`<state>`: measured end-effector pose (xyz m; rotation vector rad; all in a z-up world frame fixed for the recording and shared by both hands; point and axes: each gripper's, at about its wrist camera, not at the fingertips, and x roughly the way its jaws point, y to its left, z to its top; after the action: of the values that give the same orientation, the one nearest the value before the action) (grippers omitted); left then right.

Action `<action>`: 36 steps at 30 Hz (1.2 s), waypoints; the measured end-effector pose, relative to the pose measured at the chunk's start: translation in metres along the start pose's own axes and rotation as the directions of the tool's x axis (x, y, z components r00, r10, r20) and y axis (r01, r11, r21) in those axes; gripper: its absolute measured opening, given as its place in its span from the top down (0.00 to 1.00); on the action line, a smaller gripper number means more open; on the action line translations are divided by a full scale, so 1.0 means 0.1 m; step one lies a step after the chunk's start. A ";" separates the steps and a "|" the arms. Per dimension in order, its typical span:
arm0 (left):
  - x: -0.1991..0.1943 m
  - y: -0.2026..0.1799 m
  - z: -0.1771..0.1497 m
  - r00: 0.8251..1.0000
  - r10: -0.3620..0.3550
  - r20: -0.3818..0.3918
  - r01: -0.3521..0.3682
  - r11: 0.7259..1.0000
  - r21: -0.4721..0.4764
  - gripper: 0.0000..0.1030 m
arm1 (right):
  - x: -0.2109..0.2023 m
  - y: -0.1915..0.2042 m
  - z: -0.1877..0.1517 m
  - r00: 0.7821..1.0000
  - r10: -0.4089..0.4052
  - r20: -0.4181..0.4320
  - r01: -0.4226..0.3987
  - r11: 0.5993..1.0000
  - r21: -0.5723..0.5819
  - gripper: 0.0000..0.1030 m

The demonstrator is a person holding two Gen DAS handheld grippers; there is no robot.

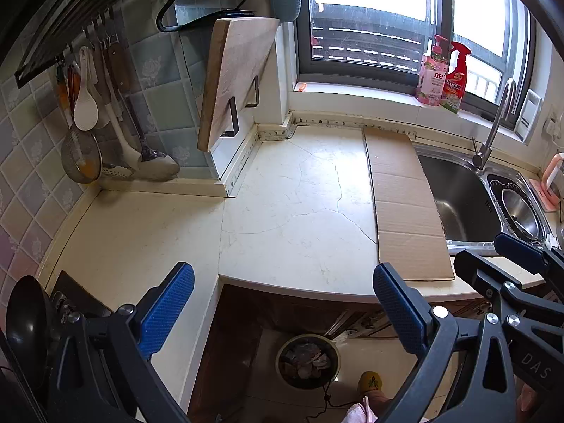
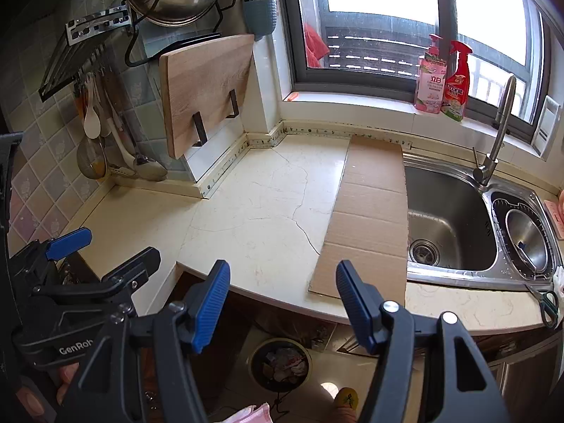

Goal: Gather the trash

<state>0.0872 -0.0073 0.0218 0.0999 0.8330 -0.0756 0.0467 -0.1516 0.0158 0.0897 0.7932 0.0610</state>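
Observation:
A flat strip of brown cardboard [image 1: 405, 201] lies on the cream countertop [image 1: 299, 194] beside the sink; it also shows in the right wrist view [image 2: 370, 218]. A round trash bin [image 1: 307, 360] holding crumpled waste stands on the floor under the counter edge, also in the right wrist view [image 2: 280, 363]. My left gripper [image 1: 283, 305] is open and empty, held above the counter's front edge. My right gripper [image 2: 282, 303] is open and empty, just right of the left one; it shows in the left wrist view [image 1: 493, 253], and the left gripper shows in the right wrist view [image 2: 105, 245].
A steel sink [image 2: 447, 222] with faucet [image 2: 497, 130] is on the right. A cutting board [image 2: 204, 91] leans at the back wall, utensils [image 1: 91, 120] hang on the left. Two bottles [image 2: 444, 77] stand on the windowsill. Scissors [image 2: 546, 303] lie at the counter's right. A wok [image 1: 24, 324] sits far left.

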 end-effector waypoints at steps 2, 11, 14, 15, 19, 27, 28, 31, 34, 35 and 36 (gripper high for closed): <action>0.00 0.00 -0.01 1.000 -0.002 0.000 0.002 1.000 0.000 0.02 | 0.00 0.00 0.00 1.000 0.000 0.001 0.000 1.000 -0.002 0.39; -0.01 0.00 -0.01 1.000 -0.001 0.001 0.001 1.000 0.001 0.02 | -0.01 0.00 -0.01 1.000 -0.003 0.002 0.003 1.000 0.001 0.39; -0.01 0.01 -0.01 1.000 -0.001 0.002 0.001 1.000 0.003 0.02 | -0.02 0.00 -0.01 1.000 -0.003 0.004 0.003 1.000 0.001 0.39; -0.01 0.01 -0.01 1.000 0.000 0.002 0.000 1.000 0.003 0.02 | -0.02 0.00 -0.01 1.000 -0.004 0.004 0.004 1.000 0.001 0.39; -0.02 -0.02 -0.02 1.000 0.005 0.001 -0.005 1.000 0.003 0.02 | -0.01 0.00 -0.01 1.000 -0.001 0.003 0.001 1.000 0.000 0.39; -0.03 -0.05 -0.04 1.000 0.010 -0.001 -0.010 1.000 -0.001 0.02 | -0.03 -0.01 -0.02 1.000 -0.003 0.005 0.003 1.000 0.002 0.39; -0.03 -0.05 -0.04 1.000 0.010 -0.001 -0.010 1.000 -0.001 0.02 | -0.03 -0.01 -0.02 1.000 -0.004 0.006 0.004 1.000 0.001 0.39; -0.03 -0.05 -0.03 1.000 0.011 -0.001 -0.011 1.000 -0.003 0.02 | -0.03 -0.01 -0.02 1.000 -0.004 0.004 0.004 1.000 0.002 0.39; -0.03 -0.05 -0.04 1.000 0.011 -0.004 -0.011 1.000 -0.003 0.02 | -0.02 -0.03 -0.01 1.000 -0.004 0.001 0.004 1.000 -0.003 0.39; -0.03 -0.05 -0.04 1.000 0.012 -0.004 -0.012 1.000 -0.004 0.02 | -0.02 -0.02 -0.01 1.000 -0.005 0.001 0.005 1.000 -0.003 0.39; -0.03 -0.06 -0.04 1.000 0.013 -0.006 -0.013 1.000 -0.006 0.02 | -0.02 -0.03 -0.01 1.000 -0.004 0.000 0.004 1.000 -0.003 0.39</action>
<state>0.0816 -0.0126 0.0205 0.1005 0.8385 -0.0605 0.0446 -0.1543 0.0157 0.0848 0.7935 0.0583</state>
